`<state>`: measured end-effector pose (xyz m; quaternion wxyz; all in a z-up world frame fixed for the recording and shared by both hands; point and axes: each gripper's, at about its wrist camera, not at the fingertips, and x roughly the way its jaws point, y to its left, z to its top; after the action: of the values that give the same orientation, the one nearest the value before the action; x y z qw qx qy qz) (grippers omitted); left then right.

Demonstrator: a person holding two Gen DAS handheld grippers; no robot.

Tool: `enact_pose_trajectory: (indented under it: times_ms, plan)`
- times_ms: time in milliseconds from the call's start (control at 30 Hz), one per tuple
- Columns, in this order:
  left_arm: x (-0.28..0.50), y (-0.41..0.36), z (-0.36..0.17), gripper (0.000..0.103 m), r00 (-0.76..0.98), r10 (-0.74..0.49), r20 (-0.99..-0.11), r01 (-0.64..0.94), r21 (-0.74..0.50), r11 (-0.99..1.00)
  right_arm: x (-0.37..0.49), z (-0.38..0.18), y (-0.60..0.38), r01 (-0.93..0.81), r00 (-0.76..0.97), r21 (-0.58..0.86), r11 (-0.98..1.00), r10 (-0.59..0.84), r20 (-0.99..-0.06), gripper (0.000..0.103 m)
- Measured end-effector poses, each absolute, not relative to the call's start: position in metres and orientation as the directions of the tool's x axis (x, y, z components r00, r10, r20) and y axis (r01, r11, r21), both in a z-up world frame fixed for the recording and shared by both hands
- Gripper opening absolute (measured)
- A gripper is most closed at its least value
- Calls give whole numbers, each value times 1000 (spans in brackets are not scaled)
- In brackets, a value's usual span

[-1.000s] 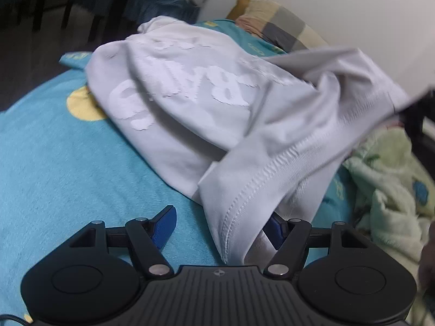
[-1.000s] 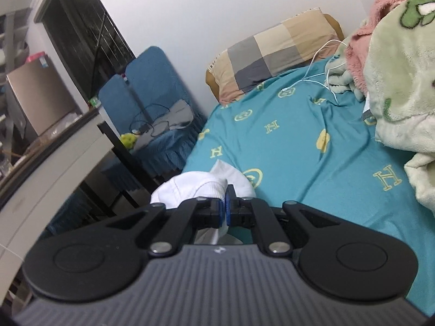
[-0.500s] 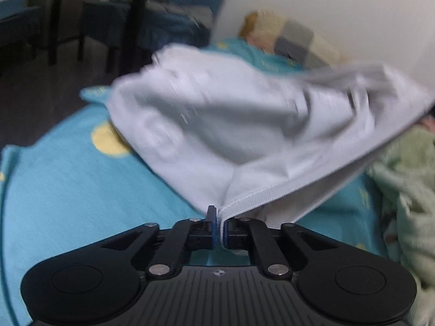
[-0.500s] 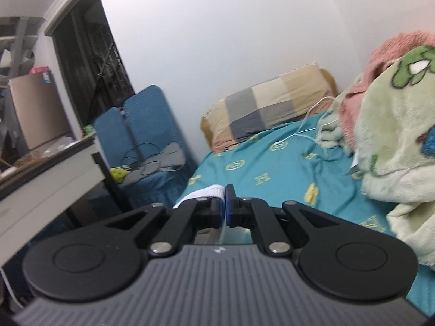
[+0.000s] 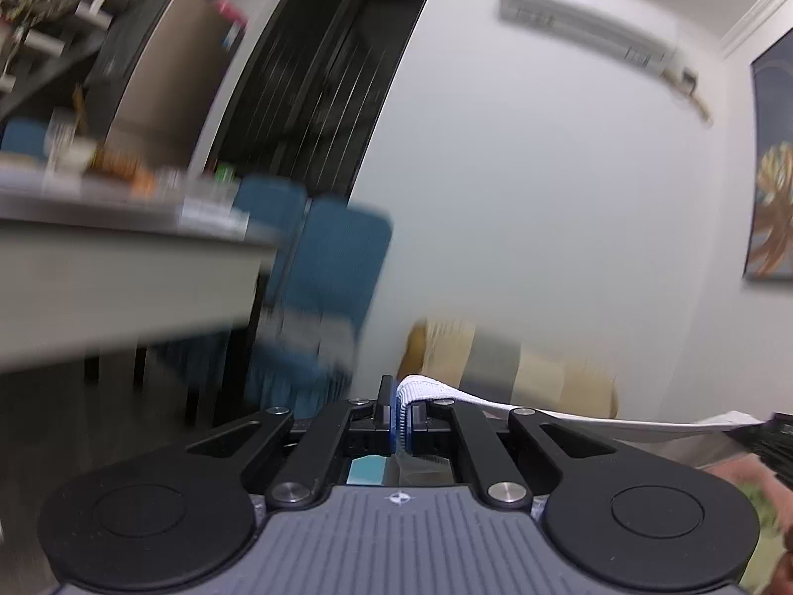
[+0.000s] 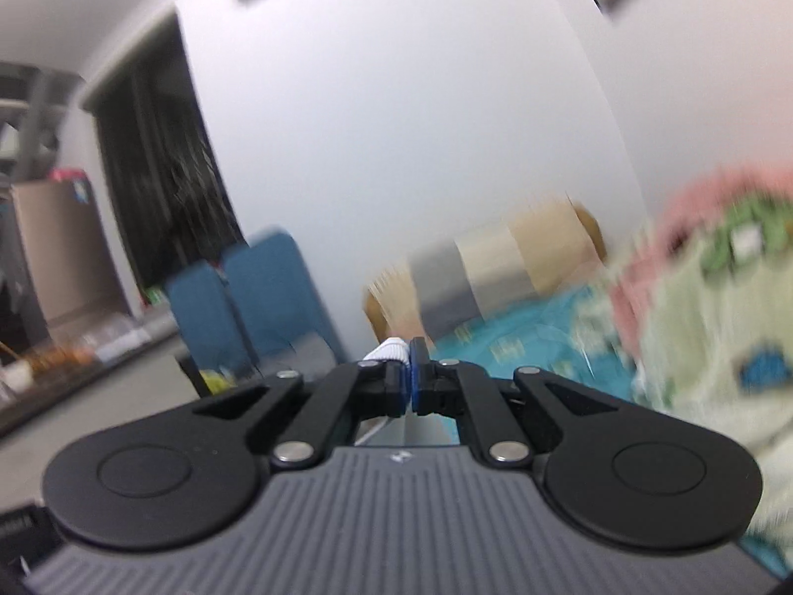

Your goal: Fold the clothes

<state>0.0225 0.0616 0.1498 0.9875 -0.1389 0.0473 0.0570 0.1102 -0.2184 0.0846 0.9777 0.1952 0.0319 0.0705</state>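
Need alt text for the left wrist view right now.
The left gripper is shut on the white garment, whose edge stretches taut to the right. Behind, blurred, are a white wall, a blue chair, a table and a checked pillow.

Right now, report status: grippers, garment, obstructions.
Left gripper shut on white garment. Right gripper shut on its hem. Garment's edge taut toward the right. Both views blurred; no obstruction visible.

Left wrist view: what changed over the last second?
The left gripper, open a second ago, shut on the shirt hem and lifted; the view swung from the bed up to the wall. The right gripper rose too and stayed shut on the shirt.
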Motion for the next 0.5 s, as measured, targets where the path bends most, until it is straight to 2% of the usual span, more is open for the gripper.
enact_pose_trajectory:
  times_ms: [133,300,500]
  plan:
    - [-3,81,258,4,997,76,11,-70,-281,957,64,182,-209,-202,979,352,914,174,109,5]
    - [-58,94,377,4,996,27,89,1,-301,954,-11,297,-202,-270,948,288,919,202,246,5]
    - [-123,82,466,4,986,-16,164,61,-274,960,-85,383,-214,-316,925,265,911,233,301,5]
